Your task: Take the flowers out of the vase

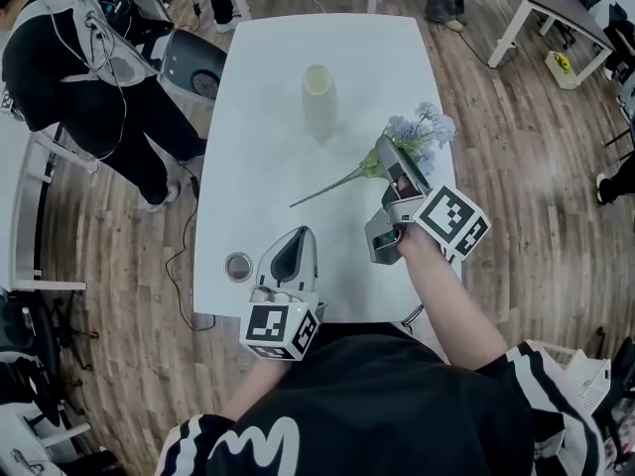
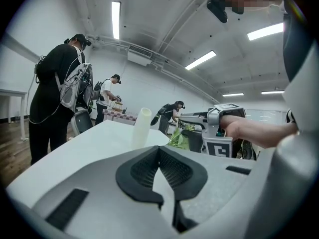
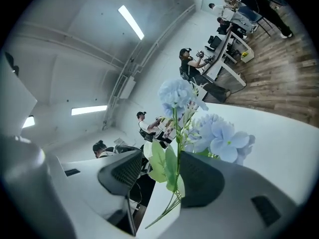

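1. Right arm: my bare forearm reaches forward over the near right part of the white surface [image 1: 258, 117]. The right hand-held gripper [image 1: 389, 198] is about level and rolled onto its side, with its marker cube facing up.
2. Right jaws: spread wide. The thin green stems of the flowers [image 1: 422, 129] run through the gap. A leaf sits close to one dark ribbed pad and the other pad stands well clear, so nothing is pinched.
3. Flowers [image 3: 219, 136]: out of the vase [image 1: 317, 95] and to its right. They have rounded clusters of pale blue petals, soft green leaves and wiry stems. The stem ends point toward the near left, low over the surface.
4. Vase [image 2: 141, 128]: a tall, pale, smooth cylinder standing upright at the far middle of the surface, with its mouth open.
5. Left arm: held close to my body at the near edge. The left hand-held gripper [image 1: 303, 231] points toward the vase, tilted slightly down.
6. Left jaws: the tips are pressed together with nothing between them, and the grey shells are matt and smooth.
7. A small round metal container [image 1: 238, 266] sits just left of the left hand-held gripper
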